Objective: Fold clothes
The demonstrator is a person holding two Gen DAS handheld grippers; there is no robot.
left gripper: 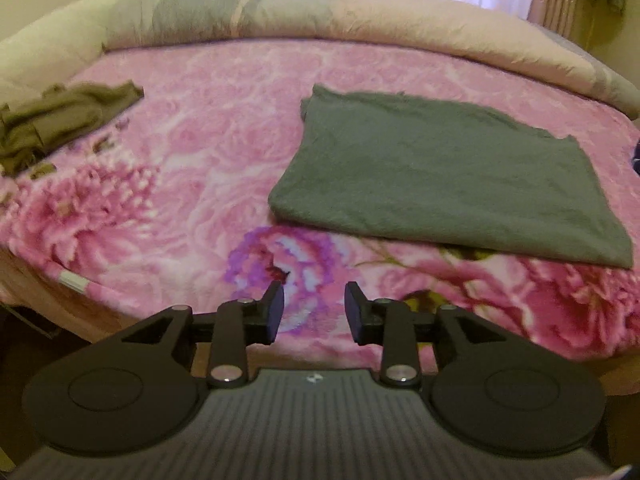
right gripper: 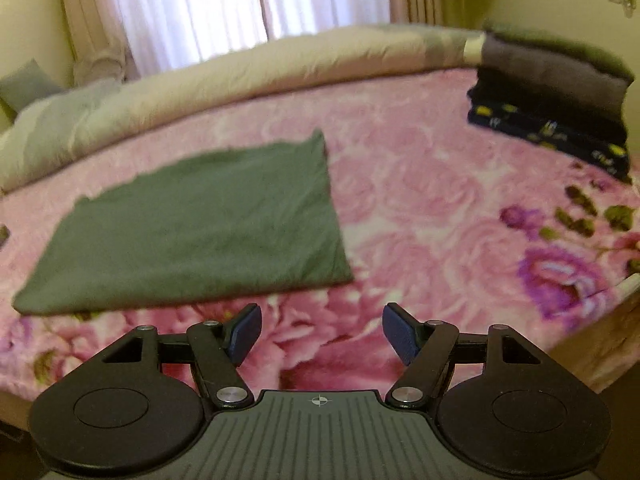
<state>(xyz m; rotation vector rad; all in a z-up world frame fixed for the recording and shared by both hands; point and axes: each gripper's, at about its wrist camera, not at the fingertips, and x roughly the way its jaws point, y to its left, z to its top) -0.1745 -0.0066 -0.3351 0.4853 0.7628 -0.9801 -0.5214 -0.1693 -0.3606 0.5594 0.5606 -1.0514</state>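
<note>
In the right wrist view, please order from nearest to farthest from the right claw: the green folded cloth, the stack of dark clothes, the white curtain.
1. Green folded cloth, just ahead of the right claw, to the left.
2. Stack of dark clothes, far right on the bed.
3. White curtain, behind the bed, at top.

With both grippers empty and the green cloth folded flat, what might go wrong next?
1. The folded grey-green cloth lies near the floral pink blanket's front edge; a careless grab may undo its fold.
2. The crumpled olive garment sits far to the left, a long reach for the left gripper.
</note>
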